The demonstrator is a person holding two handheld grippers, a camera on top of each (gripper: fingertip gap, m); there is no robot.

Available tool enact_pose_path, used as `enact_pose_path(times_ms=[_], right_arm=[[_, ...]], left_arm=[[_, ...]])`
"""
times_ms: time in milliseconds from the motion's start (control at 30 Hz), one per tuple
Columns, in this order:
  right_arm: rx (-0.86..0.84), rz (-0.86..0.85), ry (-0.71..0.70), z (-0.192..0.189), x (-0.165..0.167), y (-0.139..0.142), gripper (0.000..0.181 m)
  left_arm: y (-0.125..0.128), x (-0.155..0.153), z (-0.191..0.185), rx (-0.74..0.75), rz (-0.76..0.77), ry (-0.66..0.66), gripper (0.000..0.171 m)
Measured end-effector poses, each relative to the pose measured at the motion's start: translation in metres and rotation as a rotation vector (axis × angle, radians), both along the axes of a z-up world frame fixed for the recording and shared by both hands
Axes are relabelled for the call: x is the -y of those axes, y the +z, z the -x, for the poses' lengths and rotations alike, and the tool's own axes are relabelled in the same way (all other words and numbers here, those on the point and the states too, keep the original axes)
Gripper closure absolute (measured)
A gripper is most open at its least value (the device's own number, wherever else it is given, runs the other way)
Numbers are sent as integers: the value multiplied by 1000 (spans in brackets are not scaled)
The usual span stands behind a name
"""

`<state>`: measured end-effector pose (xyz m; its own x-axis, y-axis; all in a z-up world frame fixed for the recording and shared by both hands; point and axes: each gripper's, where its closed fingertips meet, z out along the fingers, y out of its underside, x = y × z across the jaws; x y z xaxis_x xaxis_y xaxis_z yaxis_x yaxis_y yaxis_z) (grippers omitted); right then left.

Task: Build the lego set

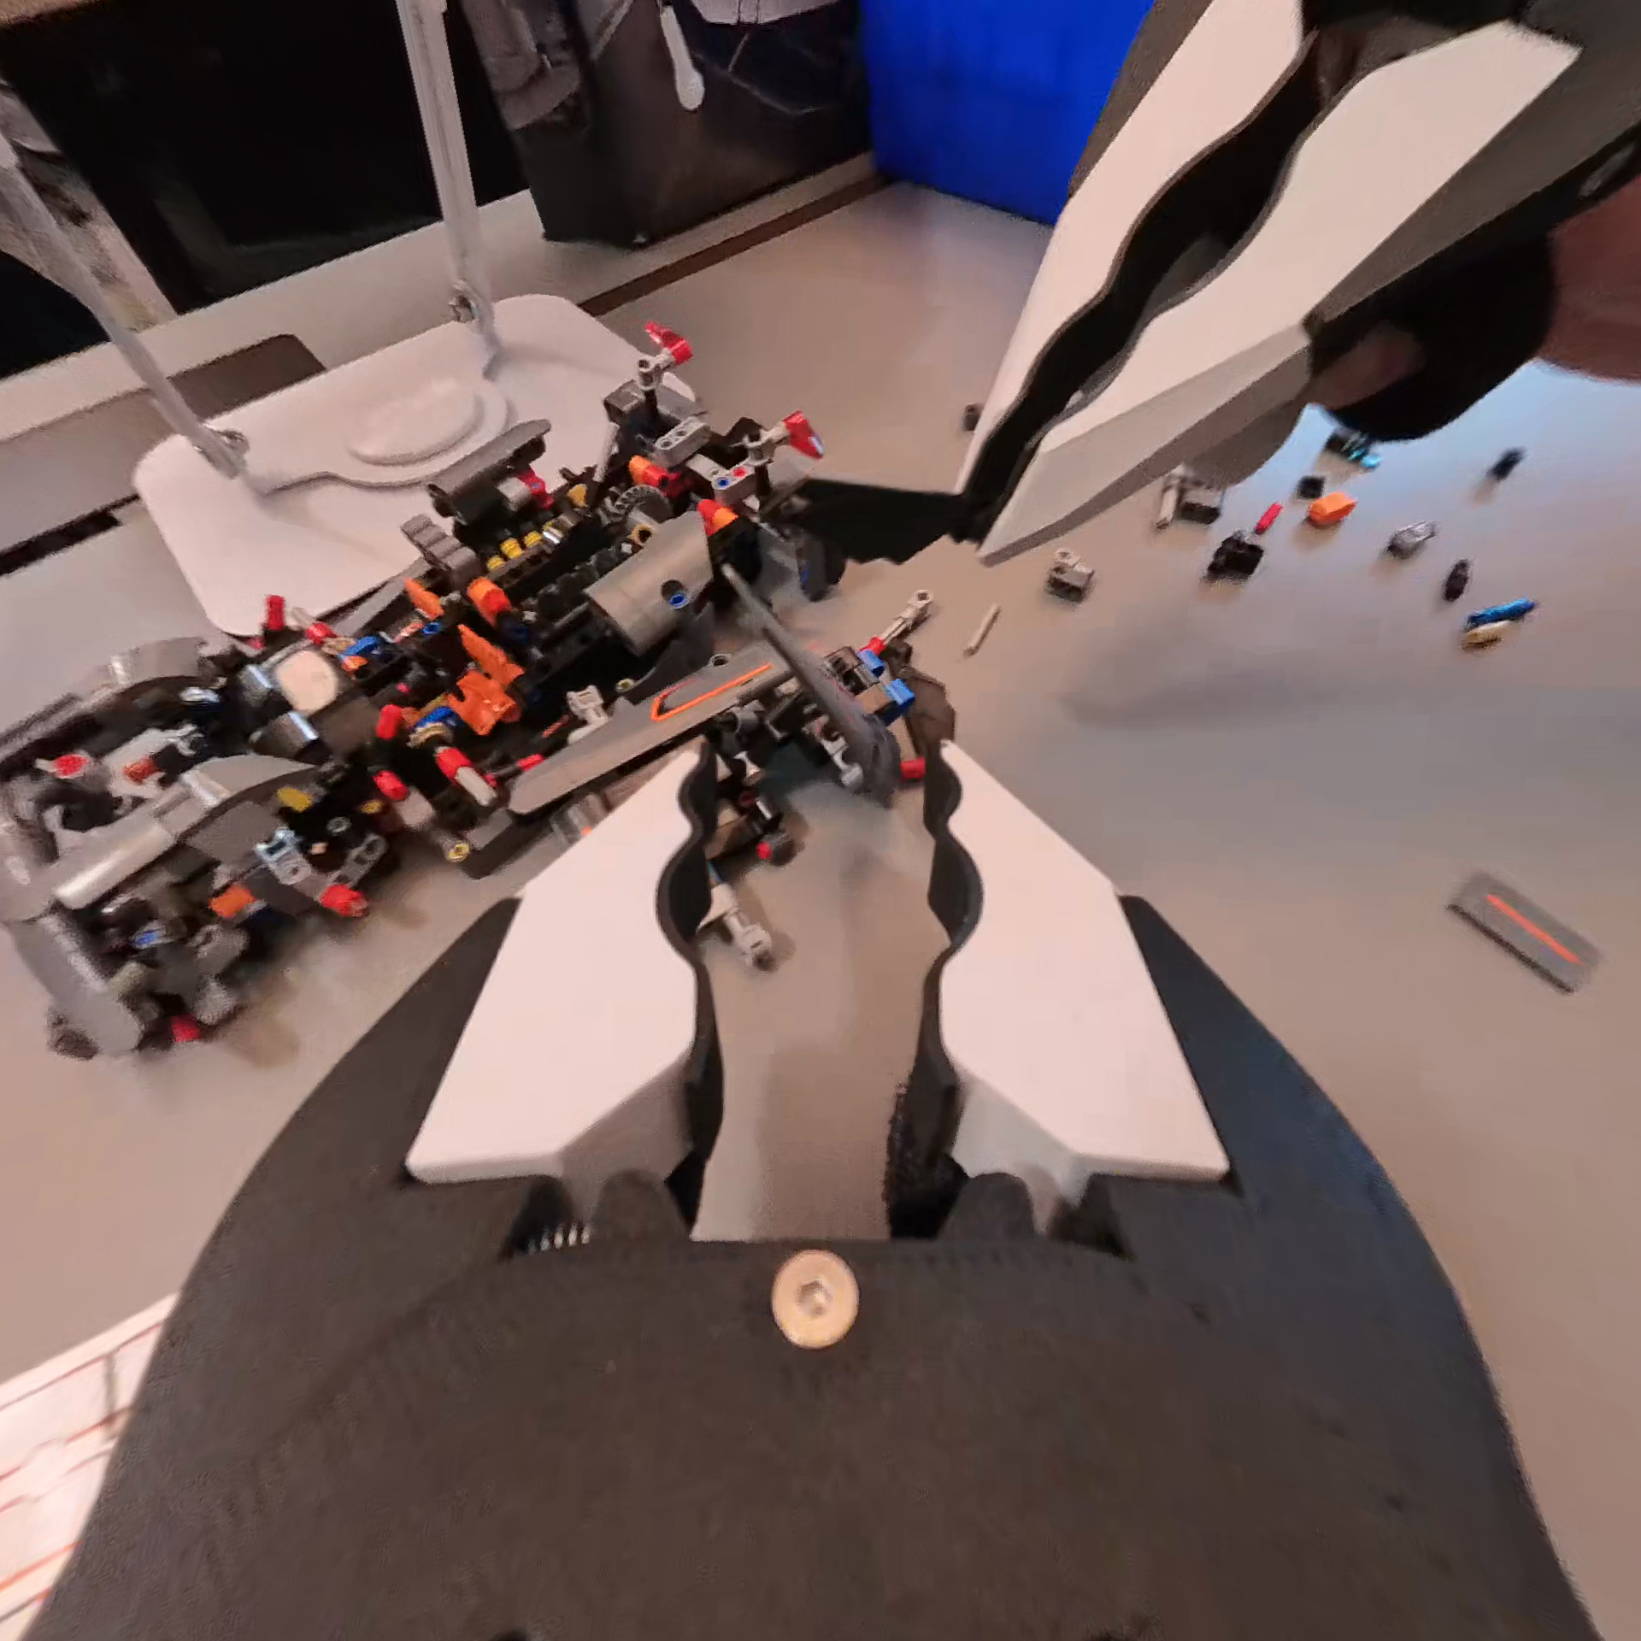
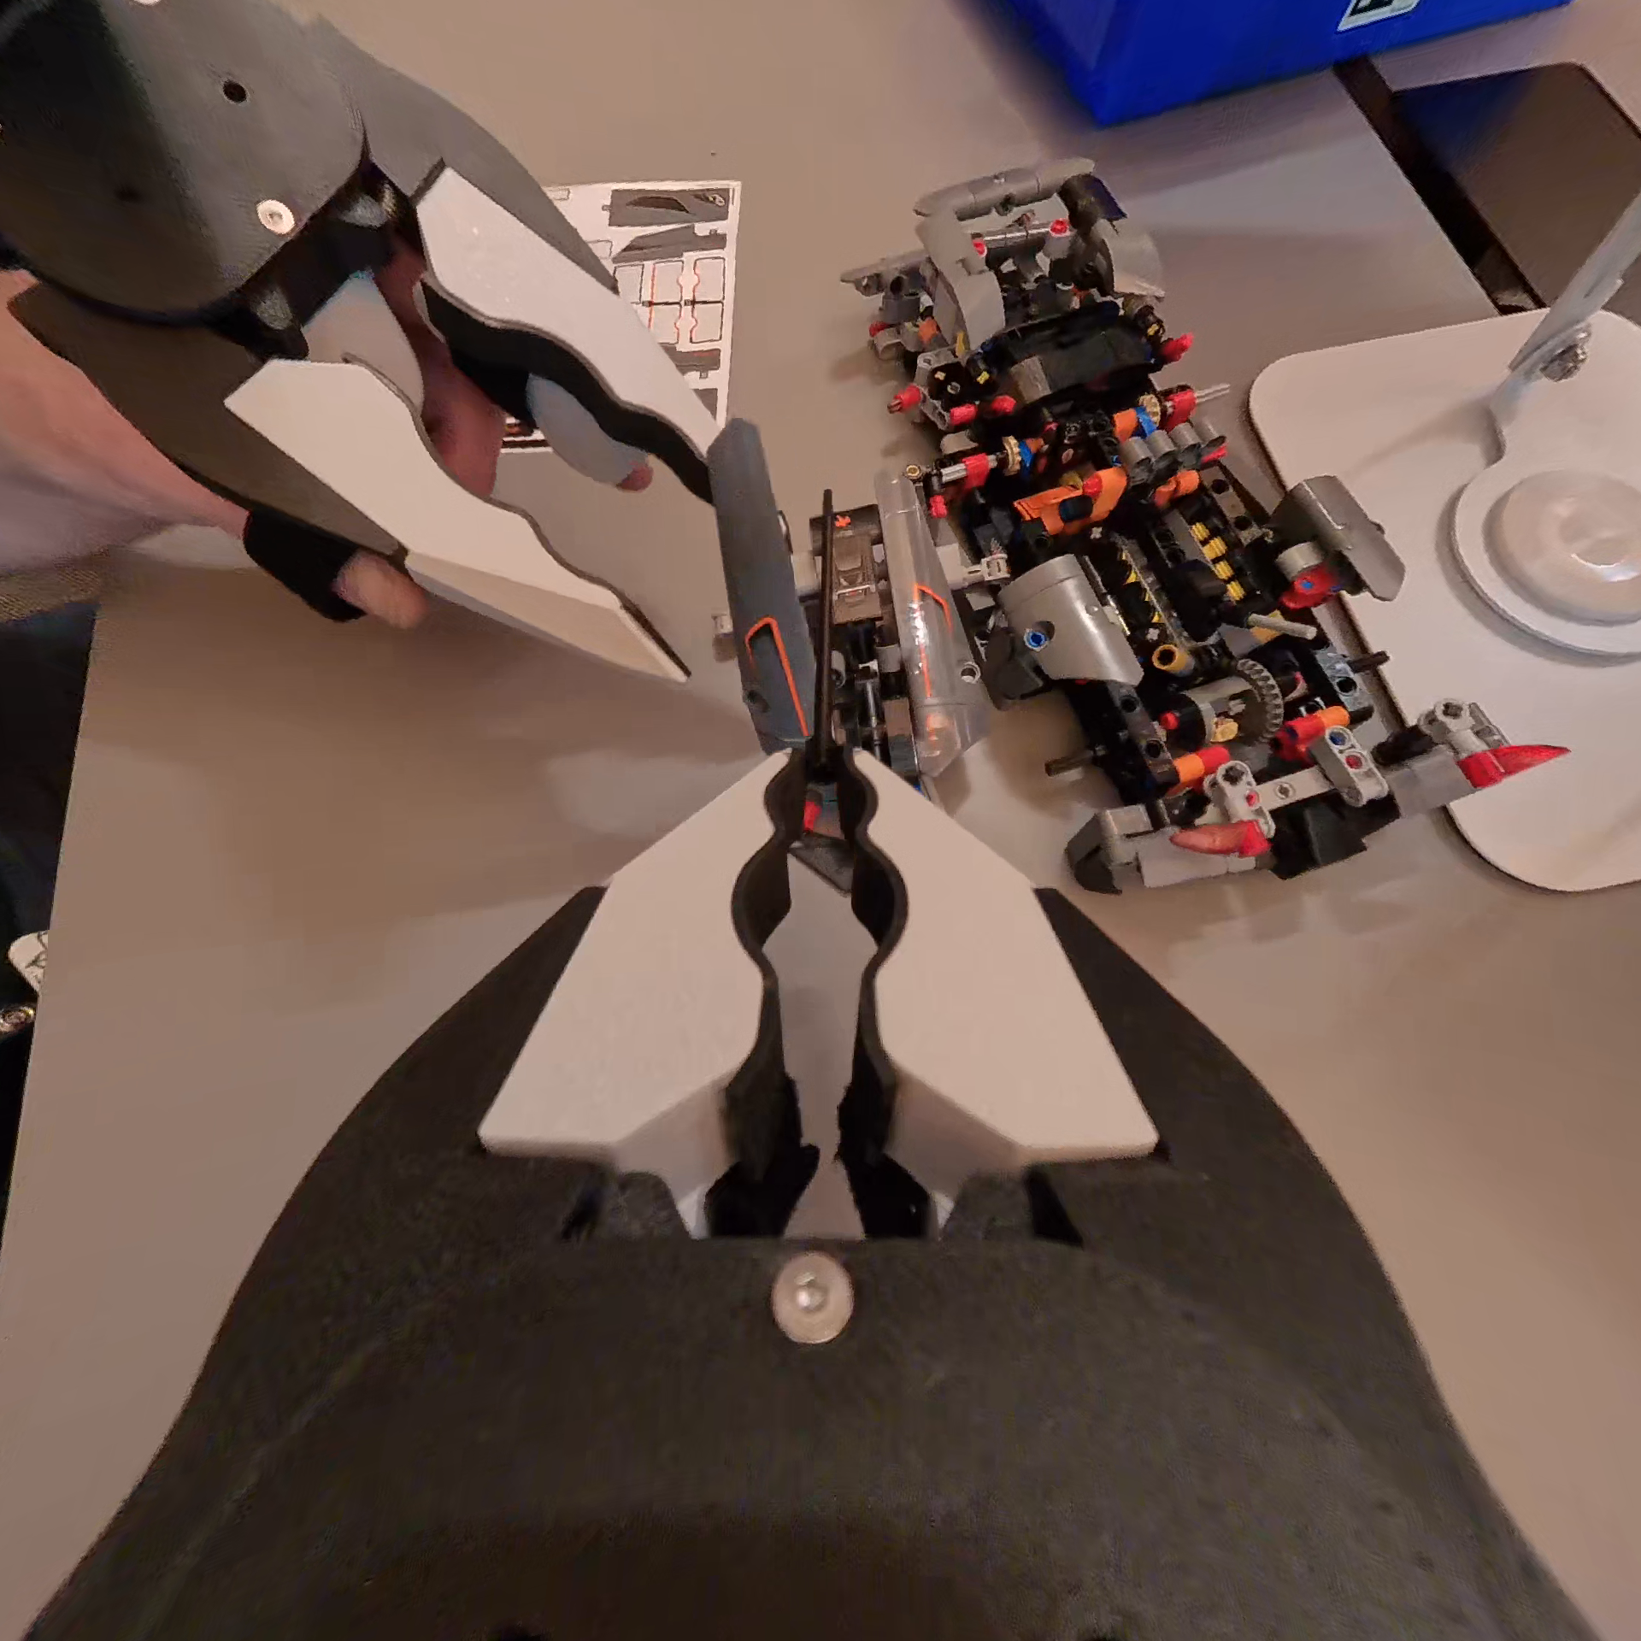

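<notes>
A partly built lego car (image 1: 533,622) of grey, black, orange and red pieces lies on the grey table (image 1: 1243,888); it also shows in the right wrist view (image 2: 1110,550). My left gripper (image 1: 817,764) is open and empty, with its tips on either side of the car's near side. In the right wrist view its upper fingertip touches a dark grey panel with an orange stripe (image 2: 764,604) on the car. My right gripper (image 2: 821,772) is shut on a thin black piece (image 2: 826,622) and holds it against the car's side, between two striped panels. It enters the left wrist view (image 1: 977,528) from the upper right.
A white stand base (image 2: 1421,533) lies against the car's far side. Several loose small pieces (image 1: 1243,550) and a flat striped piece (image 1: 1523,932) lie to the right. A sticker sheet (image 2: 684,293) lies beyond my left gripper. A blue box (image 2: 1243,44) stands at the back. Across from one pair of fingers to the other is roughly 6 cm.
</notes>
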<state>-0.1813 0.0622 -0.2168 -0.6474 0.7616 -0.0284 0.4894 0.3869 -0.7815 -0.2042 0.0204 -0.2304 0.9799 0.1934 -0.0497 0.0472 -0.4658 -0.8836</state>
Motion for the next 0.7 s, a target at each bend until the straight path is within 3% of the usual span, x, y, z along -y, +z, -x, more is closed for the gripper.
enact_pose_path(times_ms=[233, 300, 700], right_arm=[[27, 10, 28, 13, 10, -11, 177], [35, 7, 32, 15, 11, -15, 177], [50, 40, 43, 24, 13, -26, 177]], left_arm=[[-15, -9, -1, 75, -1, 14, 135], [-15, -10, 1, 66, -17, 34, 144], [-25, -25, 3, 123, 11, 36, 147]])
